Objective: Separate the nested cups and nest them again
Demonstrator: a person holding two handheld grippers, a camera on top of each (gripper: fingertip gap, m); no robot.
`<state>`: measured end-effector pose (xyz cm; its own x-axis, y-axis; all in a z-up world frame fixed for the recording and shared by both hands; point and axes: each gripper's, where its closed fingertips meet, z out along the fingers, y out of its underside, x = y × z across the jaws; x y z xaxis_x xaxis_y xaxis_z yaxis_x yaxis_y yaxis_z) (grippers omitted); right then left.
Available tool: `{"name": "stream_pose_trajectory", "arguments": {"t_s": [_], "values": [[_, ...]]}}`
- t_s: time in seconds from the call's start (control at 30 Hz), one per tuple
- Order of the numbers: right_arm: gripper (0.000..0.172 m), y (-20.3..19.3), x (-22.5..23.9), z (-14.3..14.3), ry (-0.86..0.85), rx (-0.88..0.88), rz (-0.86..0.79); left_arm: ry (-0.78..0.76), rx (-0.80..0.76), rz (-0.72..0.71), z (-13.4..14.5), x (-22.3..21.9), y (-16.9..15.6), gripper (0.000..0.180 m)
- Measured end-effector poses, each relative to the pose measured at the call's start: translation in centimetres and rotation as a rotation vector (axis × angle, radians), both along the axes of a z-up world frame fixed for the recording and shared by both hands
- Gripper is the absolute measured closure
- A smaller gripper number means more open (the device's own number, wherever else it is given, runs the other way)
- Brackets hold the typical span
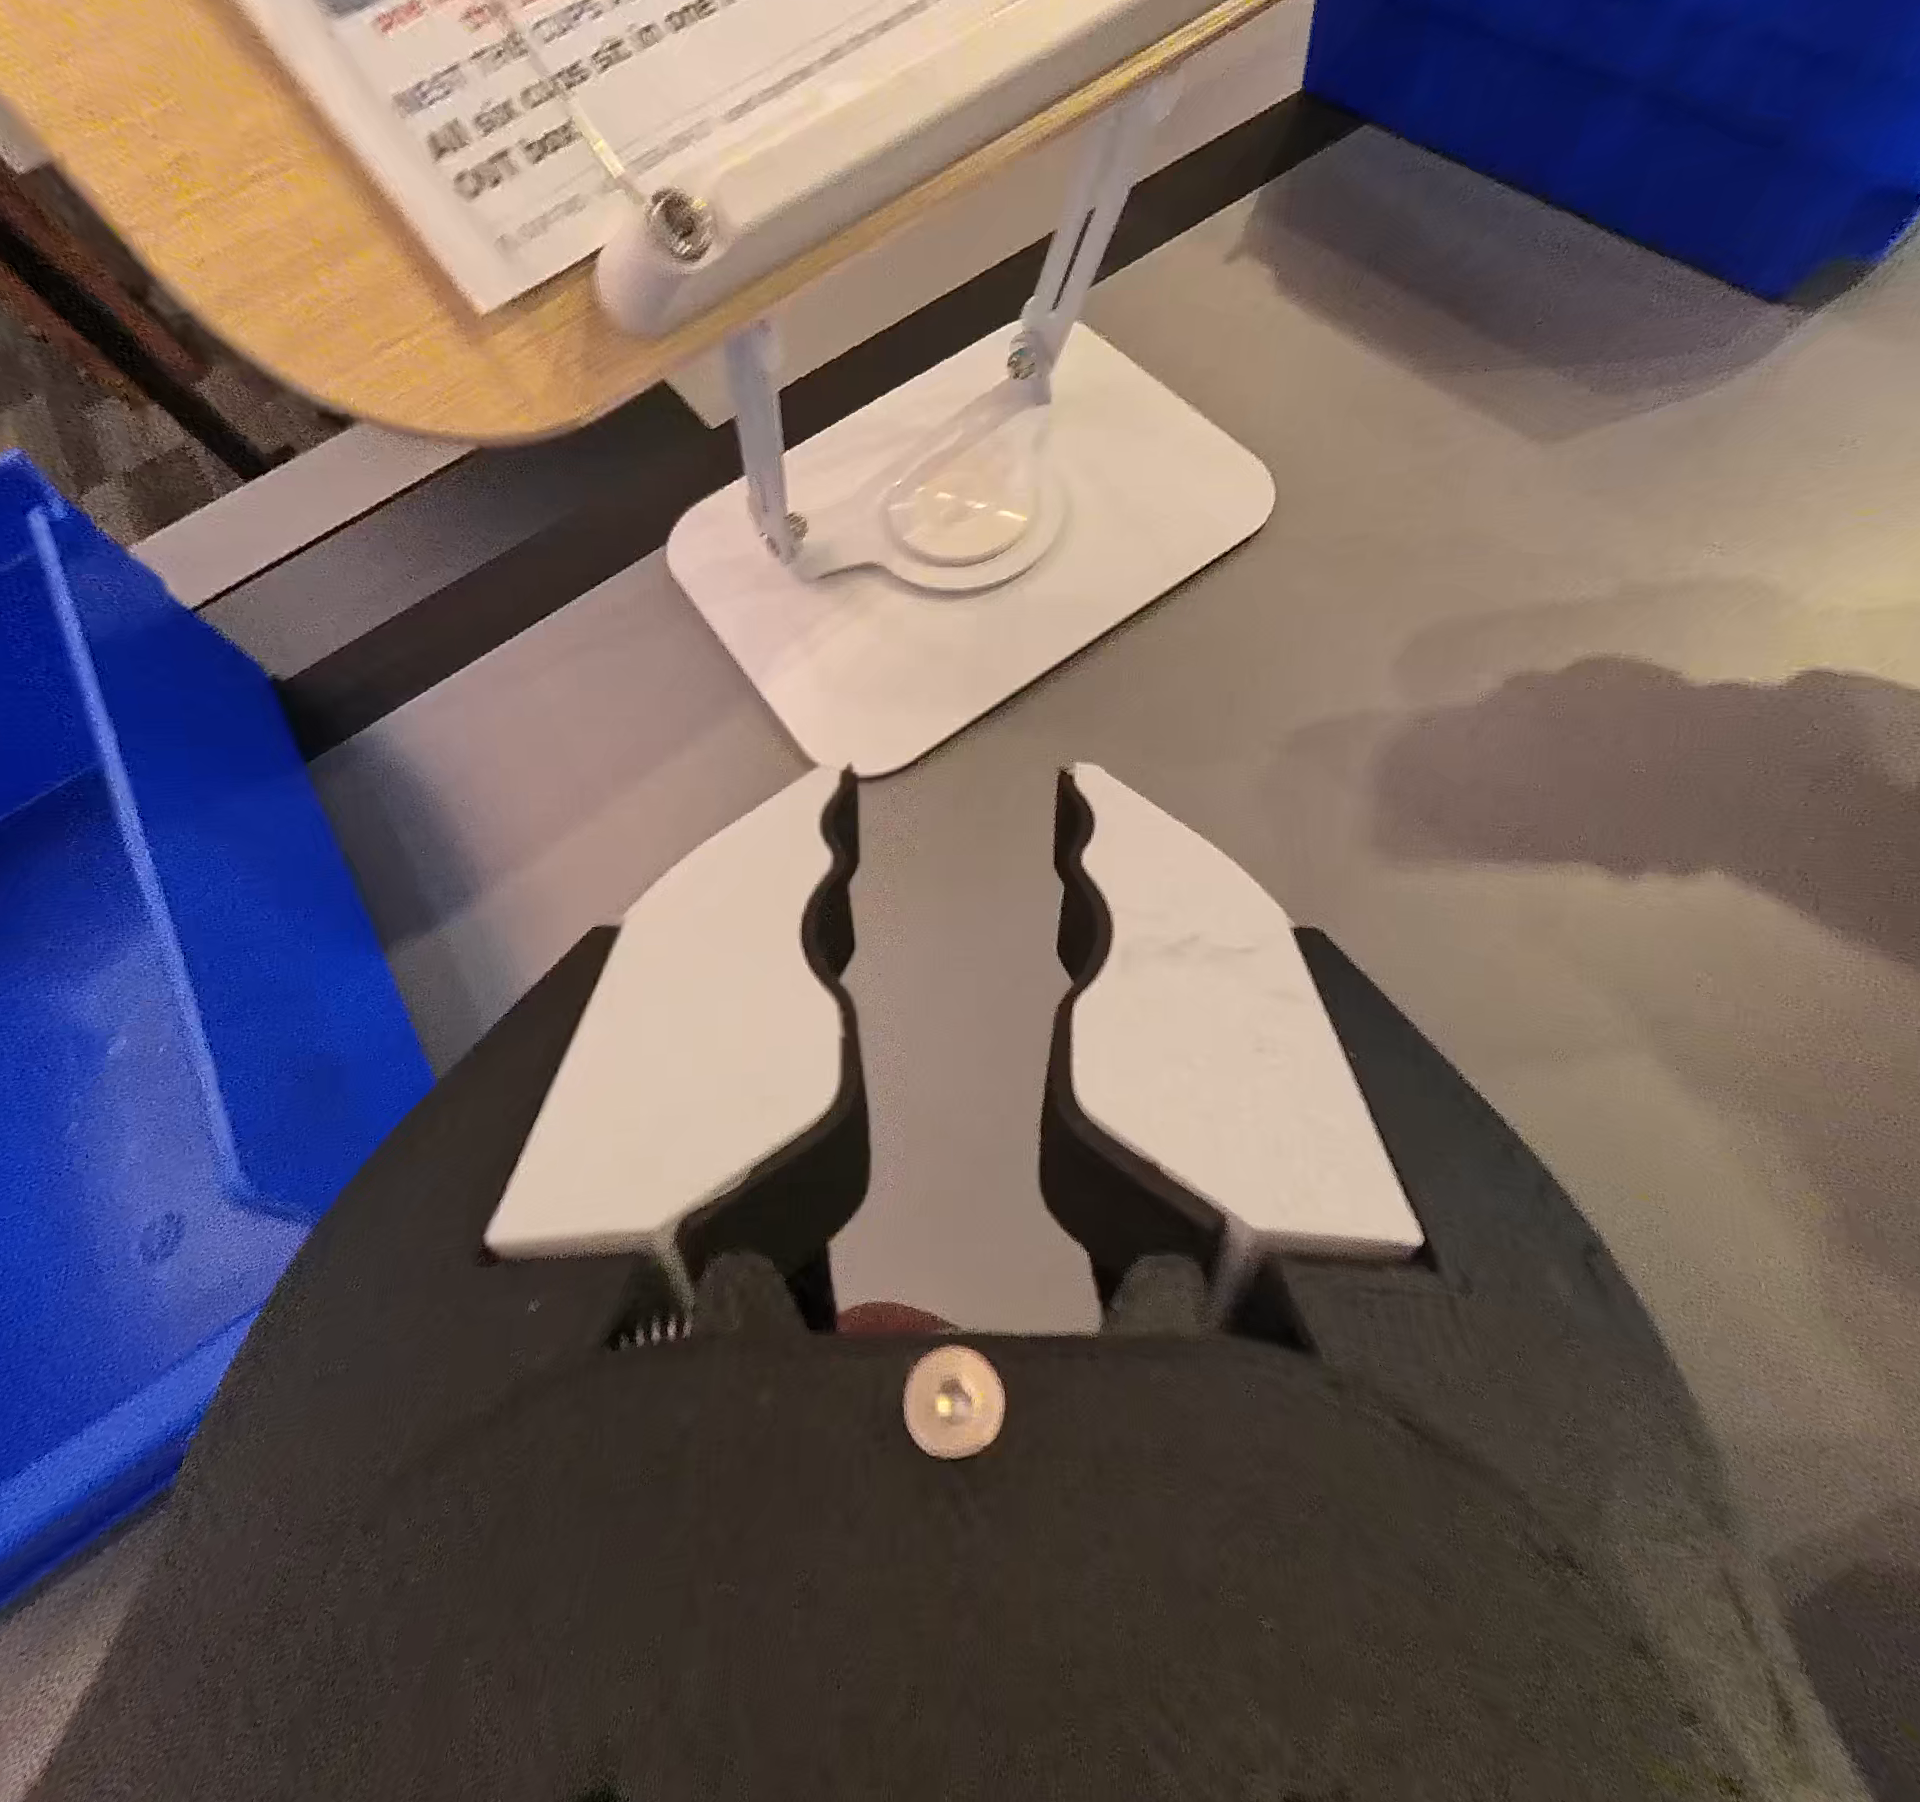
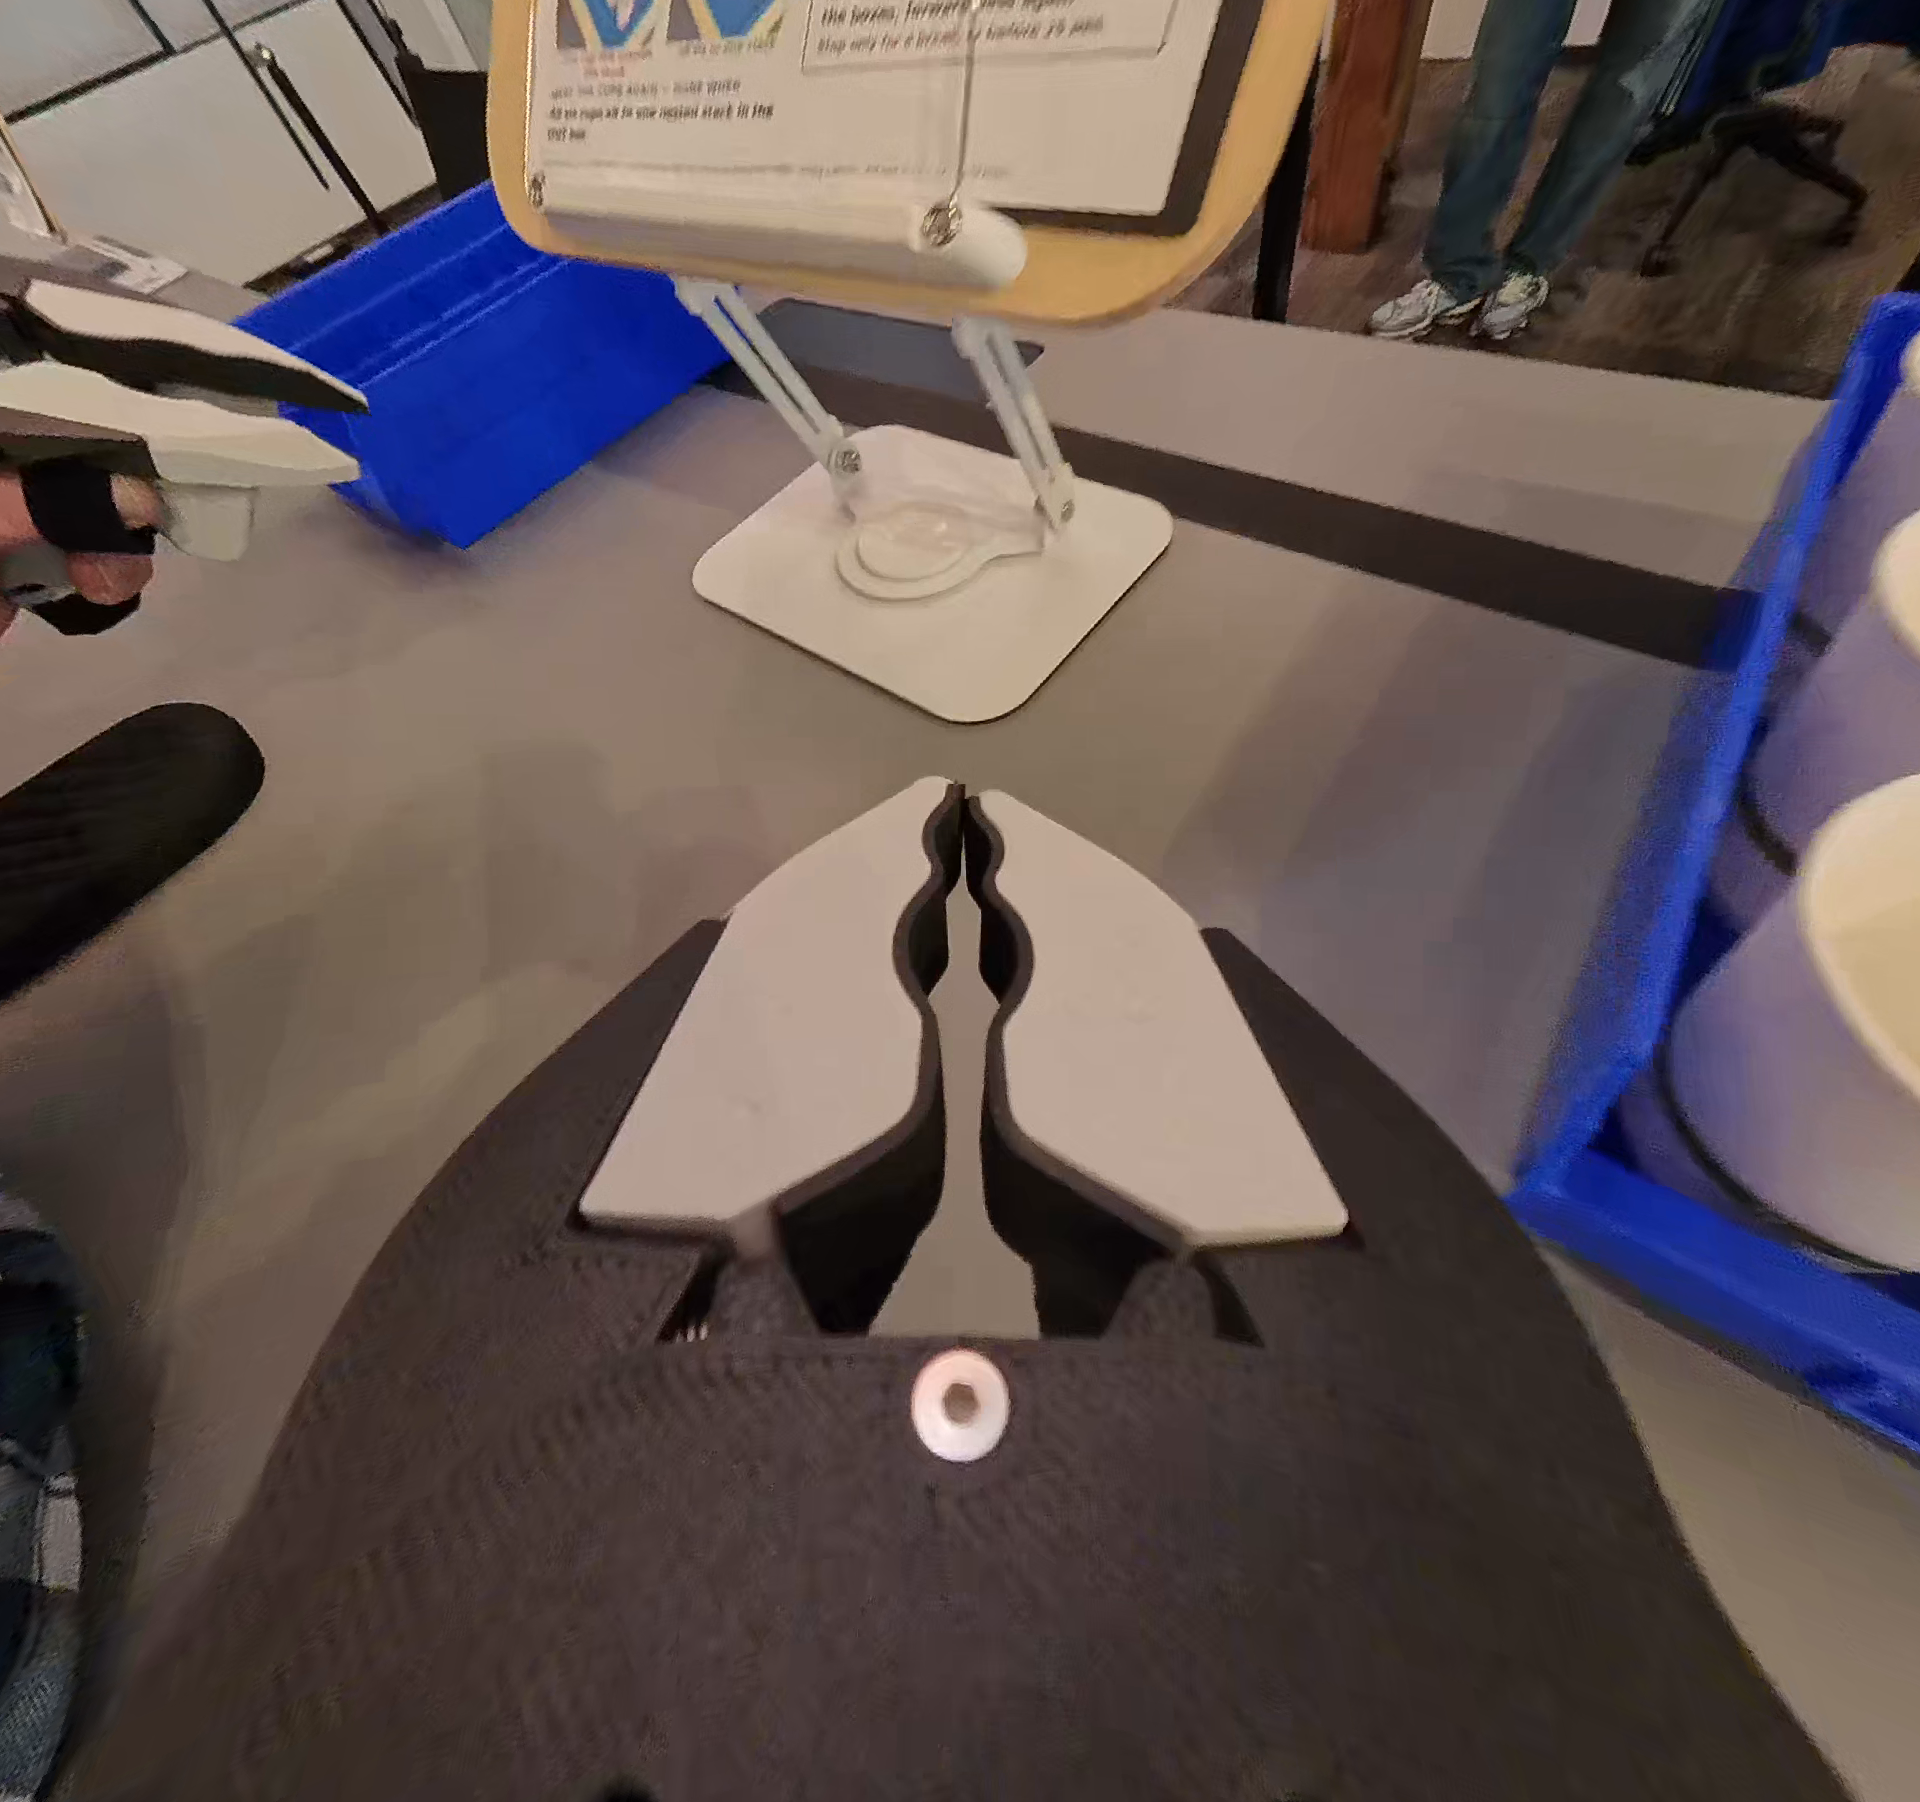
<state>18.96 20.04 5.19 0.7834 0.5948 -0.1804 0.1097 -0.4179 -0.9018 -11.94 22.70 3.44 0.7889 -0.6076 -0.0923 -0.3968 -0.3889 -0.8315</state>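
Note:
Pale lavender cups (image 2: 1808, 1108) with cream insides stand in a blue bin (image 2: 1662, 973) at the right edge of the right wrist view; the frame cuts them off. My right gripper (image 2: 961, 802) is over the grey table (image 2: 468, 869), left of that bin, with its fingertips shut together and nothing between them. My left gripper (image 1: 956, 776) is open and empty above the table, just short of a white stand base (image 1: 966, 651). It also shows at the far left of the right wrist view (image 2: 358, 438), held by a hand. No cup shows in the left wrist view.
A wooden board on a white stand (image 2: 935, 599) holds a printed sheet at mid-table. A blue bin (image 1: 156, 921) lies at my left, also shown in the right wrist view (image 2: 488, 381). Another blue bin (image 1: 1610, 90) lies far right. A person's legs (image 2: 1507, 142) stand beyond the table. One gripper's finger ends stand about 30 centimeters off the other's.

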Motion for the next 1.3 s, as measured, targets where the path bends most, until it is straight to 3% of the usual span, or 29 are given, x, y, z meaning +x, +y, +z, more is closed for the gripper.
{"name": "stream_pose_trajectory", "arguments": {"t_s": [0.03,0.23,0.33,0.67,0.93,1.17,1.3], "values": [[0.172,-0.1,-0.6,-0.2,-0.001,0.0,0.006,0.001,-0.001,0.013,-0.1,-0.6,-0.1,0.142],[0.169,0.0,-1.9,-0.4,-0.033,0.026,0.008,0.001,0.0,0.104,-0.3,-4.7,0.2,0.119],[0.161,0.1,-1.3,-0.4,-0.03,0.045,-0.035,-0.013,-0.008,0.154,-0.6,-7.6,0.4,0.118],[0.139,-1.5,5.0,-2.7,-0.072,0.052,-0.313,-0.07,-0.109,0.329,-5.0,-16.8,-0.8,0.106],[0.124,-1.8,15.9,-2.1,-0.095,0.094,-0.633,-0.17,-0.096,0.569,-5.9,-24.7,1.8,0.068],[0.118,-0.7,27.1,-4.3,-0.085,0.029,-0.854,-0.284,-0.058,0.738,-5.7,-31.8,4.6,0.056],[0.121,1.2,31.0,-5.2,-0.089,0.002,-0.877,-0.302,-0.048,0.795,-5.8,-34.6,5.8,0.055]]}}
